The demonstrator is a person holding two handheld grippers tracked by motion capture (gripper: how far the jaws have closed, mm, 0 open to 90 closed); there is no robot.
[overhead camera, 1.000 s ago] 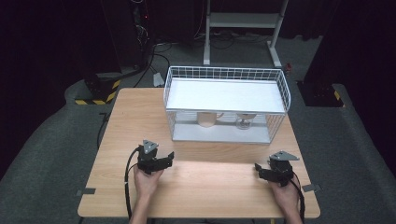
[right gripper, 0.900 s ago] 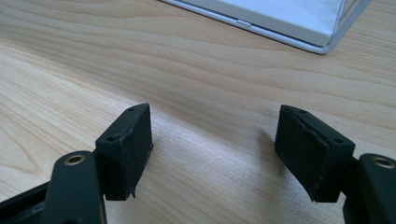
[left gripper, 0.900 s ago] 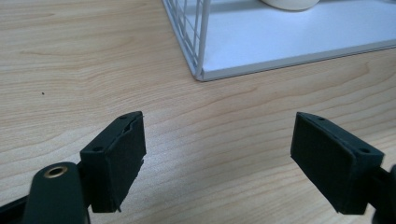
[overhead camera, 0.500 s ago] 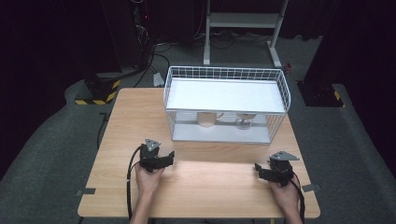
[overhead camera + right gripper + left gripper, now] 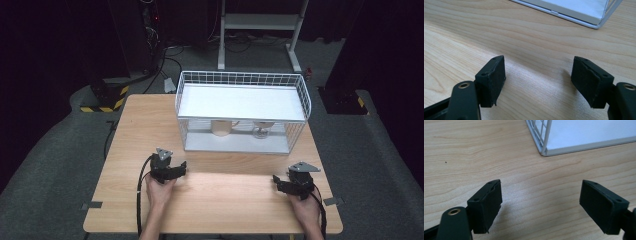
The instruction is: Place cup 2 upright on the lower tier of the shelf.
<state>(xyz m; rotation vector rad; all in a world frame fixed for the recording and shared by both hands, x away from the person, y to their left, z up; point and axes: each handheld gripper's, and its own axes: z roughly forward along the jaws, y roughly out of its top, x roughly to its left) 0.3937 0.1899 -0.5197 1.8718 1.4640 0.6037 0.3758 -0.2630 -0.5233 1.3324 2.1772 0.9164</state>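
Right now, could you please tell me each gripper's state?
Left gripper: open, holding nothing, above the table.
Right gripper: open, holding nothing.

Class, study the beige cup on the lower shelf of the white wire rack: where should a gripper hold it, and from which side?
Grip the beige cup across its side wall, coming from the rack's open front, level with the table; the shelf above blocks any approach from overhead.

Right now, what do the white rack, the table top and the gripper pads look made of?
White wire rack: thin metal rods, likely white-coated, in an open grid. Light wooden table top: wood or laminate, matt, grain lines visible. Black pads of the left hand-held gripper: probably rubber, dull, edges frayed.
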